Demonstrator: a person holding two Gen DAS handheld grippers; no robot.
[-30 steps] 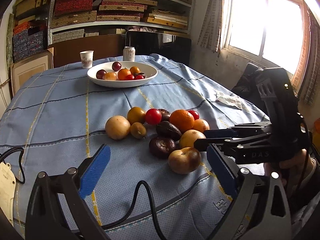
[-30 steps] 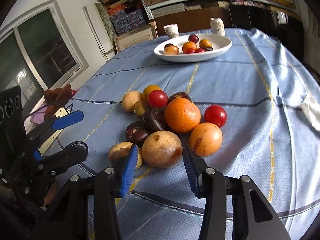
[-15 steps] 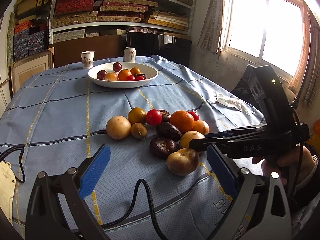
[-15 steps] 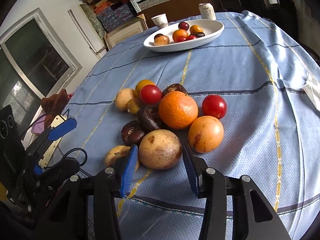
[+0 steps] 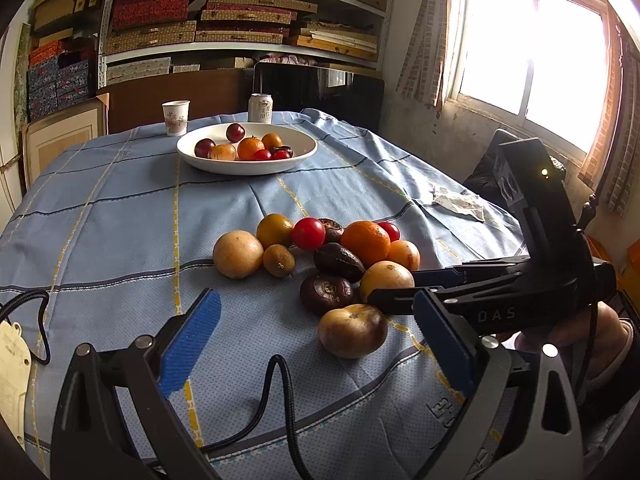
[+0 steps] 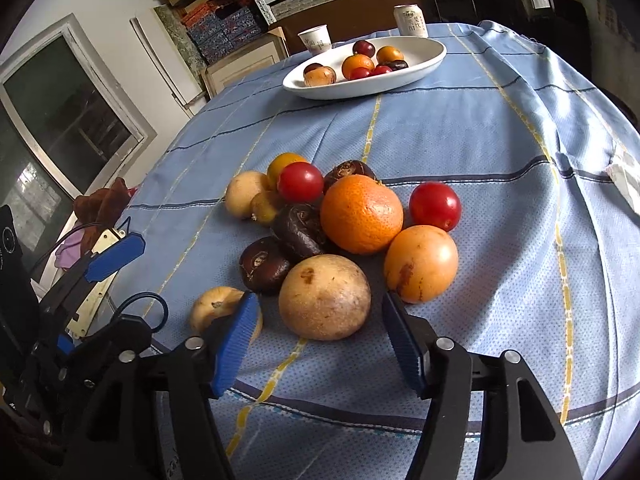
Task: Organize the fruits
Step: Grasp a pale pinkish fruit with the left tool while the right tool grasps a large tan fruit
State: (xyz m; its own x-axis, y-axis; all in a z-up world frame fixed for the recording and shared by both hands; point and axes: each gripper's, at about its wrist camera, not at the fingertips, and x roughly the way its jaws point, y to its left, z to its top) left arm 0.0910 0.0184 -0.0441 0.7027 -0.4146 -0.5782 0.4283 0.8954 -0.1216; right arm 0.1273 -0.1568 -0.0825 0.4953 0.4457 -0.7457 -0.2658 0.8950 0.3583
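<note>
While the right tongs [image 6: 316, 338] have just been opening, the pale fruit [image 6: 324, 297] sits between them untouched; left tongs [image 5: 316, 344] gape empty.

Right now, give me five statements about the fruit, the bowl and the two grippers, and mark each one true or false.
1. The white oval bowl already holds fruit. True.
2. The right gripper clamps the large round orange. False: its pads are apart, flanking the tan round fruit without touching.
3. A paper cup and a drink can stand behind the bowl. True.
4. The left gripper is shut. False: it is open and empty.
5. The tablecloth is red. False: blue.
</note>
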